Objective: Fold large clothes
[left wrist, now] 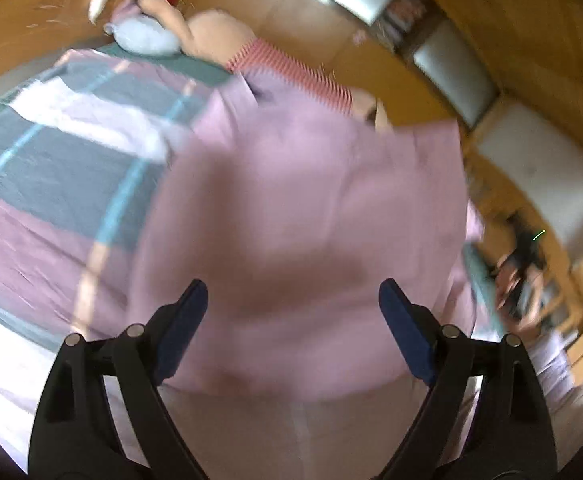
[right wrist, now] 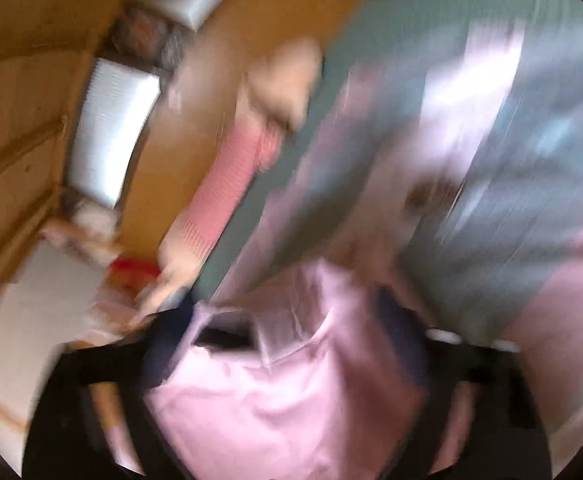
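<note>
Left gripper [left wrist: 293, 312]: black frame, navy pads, silver screws.

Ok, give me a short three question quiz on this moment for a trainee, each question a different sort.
1. True or false: the left hand-held gripper is clamped on the pink garment.
2. Multiple choice: the pink garment lies on A) a bare wooden floor, B) a plaid bedspread, C) a chair.
3. Fill in: the plush toy at the bed's far edge wears a red and white ____ top.

Key: 1 false, its jaws stand open with the garment below them. 2 B. 3 striped.
</note>
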Available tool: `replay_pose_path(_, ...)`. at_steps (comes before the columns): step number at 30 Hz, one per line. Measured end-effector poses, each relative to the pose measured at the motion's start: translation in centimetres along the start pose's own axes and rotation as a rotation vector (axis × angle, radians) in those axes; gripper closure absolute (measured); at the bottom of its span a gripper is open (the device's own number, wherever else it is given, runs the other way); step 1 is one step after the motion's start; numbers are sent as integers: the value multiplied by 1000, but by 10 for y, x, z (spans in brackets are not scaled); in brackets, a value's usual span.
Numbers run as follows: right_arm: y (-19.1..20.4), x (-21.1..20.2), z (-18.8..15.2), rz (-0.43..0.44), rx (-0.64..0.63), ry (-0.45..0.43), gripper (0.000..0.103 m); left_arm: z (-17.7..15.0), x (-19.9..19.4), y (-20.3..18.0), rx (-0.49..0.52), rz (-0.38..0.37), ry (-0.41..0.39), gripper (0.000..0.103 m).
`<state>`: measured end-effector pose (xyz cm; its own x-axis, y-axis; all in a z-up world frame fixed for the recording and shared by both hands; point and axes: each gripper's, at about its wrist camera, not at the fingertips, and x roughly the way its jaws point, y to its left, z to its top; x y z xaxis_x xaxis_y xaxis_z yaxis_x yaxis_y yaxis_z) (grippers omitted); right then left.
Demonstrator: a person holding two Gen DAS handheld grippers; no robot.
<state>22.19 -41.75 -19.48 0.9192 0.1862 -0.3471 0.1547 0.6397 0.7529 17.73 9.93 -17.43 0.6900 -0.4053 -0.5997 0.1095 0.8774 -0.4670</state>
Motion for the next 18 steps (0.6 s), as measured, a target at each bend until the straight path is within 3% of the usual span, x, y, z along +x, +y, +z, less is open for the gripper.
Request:
replay_pose_path(1, 21, -8, -9, 10, -96, 33, 5, -4, 6, -5, 19, 34, 13, 15)
replay_pose_path(2, 52, -13, -30, 23, -235, 106, 17, -8, 11, -9, 31, 71, 23, 15)
replay_pose_path(5, 122, -25, -119, 67, -564, 277, 37, -13, 20, -13, 45, 142, 40, 15)
replay_pose_path(9, 176, 4, -239, 54, -848, 489, 41, -14, 21, -9, 42, 175, 34, 15)
replay_pose_path(11, 190, 32, -267, -10, -925, 486, 53, -14, 21, -6, 36, 182, 36, 15)
replay_pose_path(13, 199, 67, -279, -102, -978, 457, 55, -13, 24, -2, 25, 191, 40, 15)
replay_pose_path(16, 203, 124, -274, -201, -916, 452, 55, -12, 32, -1, 33, 230, 58, 14)
replay_pose_path(18, 209, 152, -272, -255, -956, 401, 56, -9, 41, -4, 64, 276, 68, 13)
